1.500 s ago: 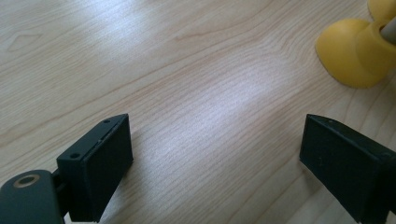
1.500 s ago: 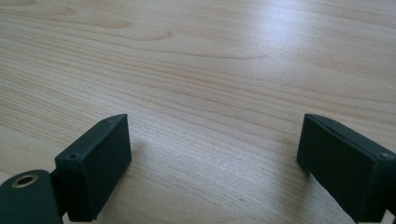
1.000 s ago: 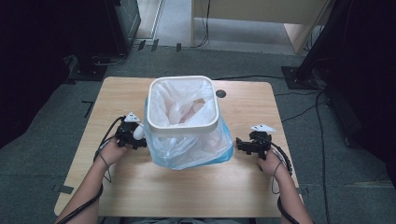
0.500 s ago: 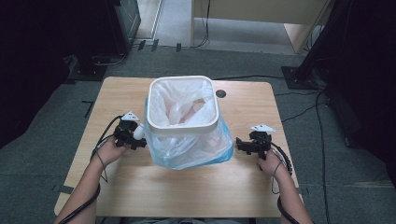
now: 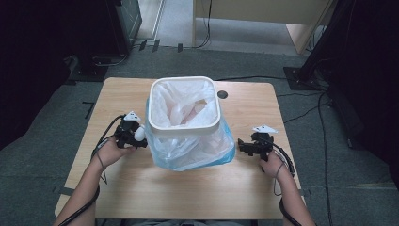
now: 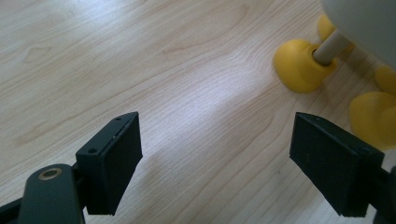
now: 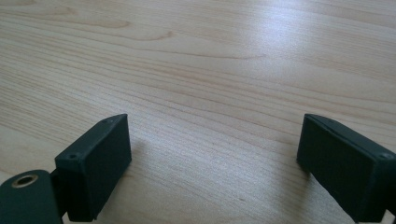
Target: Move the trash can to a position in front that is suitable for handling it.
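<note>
Here, both grippers rest open beside a lined waste bin on the wooden surface.

The left gripper (image 5: 137, 135) sits just beside the bin's left wall, its jaws spread wide with only bare wood between them, having just closed in a little; in the left gripper view (image 6: 215, 163) the bin's yellow feet (image 6: 301, 65) stand close ahead. The right gripper (image 5: 242, 145) lies well apart on the bin's right, toward the surface's (image 5: 188, 193) right edge, jaws equally wide and holding nothing. The white bin (image 5: 184, 123), lined with a translucent plastic bag (image 5: 193, 150) hanging over its outside, stands mid-surface, nearer the far edge.
</note>
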A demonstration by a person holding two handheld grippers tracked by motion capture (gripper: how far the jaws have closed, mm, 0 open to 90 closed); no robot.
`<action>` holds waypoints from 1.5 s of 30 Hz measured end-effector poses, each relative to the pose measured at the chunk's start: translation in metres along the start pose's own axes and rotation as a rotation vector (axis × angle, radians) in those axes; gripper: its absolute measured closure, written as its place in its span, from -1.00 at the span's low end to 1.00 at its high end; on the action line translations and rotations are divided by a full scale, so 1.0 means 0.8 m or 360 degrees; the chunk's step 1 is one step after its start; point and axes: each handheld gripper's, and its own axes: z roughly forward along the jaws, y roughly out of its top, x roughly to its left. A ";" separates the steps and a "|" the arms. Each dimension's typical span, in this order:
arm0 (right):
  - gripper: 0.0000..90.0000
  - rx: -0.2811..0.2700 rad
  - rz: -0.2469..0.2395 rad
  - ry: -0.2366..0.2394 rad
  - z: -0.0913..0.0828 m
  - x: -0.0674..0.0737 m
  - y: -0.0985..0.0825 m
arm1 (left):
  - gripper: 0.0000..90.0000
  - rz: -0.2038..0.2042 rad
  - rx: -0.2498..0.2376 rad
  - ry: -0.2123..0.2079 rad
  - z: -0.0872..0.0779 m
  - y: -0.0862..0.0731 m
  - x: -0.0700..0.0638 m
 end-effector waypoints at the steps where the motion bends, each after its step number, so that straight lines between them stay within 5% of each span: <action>1: -0.78 0.0000 0.0000 0.0000 0.000 0.000 0.000 | -0.64 0.0000 0.0000 0.0000 0.000 0.000 0.000; 10: -0.78 0.0000 0.0000 0.0000 0.000 0.000 0.000 | -0.64 0.0036 -0.0042 -0.0071 -0.006 0.001 -0.002; 26: -0.79 -0.0001 0.0002 -0.0003 0.000 0.000 0.000 | -0.64 -0.0027 -0.0087 -0.0065 -0.029 0.007 0.005; 45: -0.79 -0.0001 0.0006 -0.0005 0.000 0.001 0.000 | -0.64 -0.0014 -0.0171 -0.0065 -0.060 0.021 0.003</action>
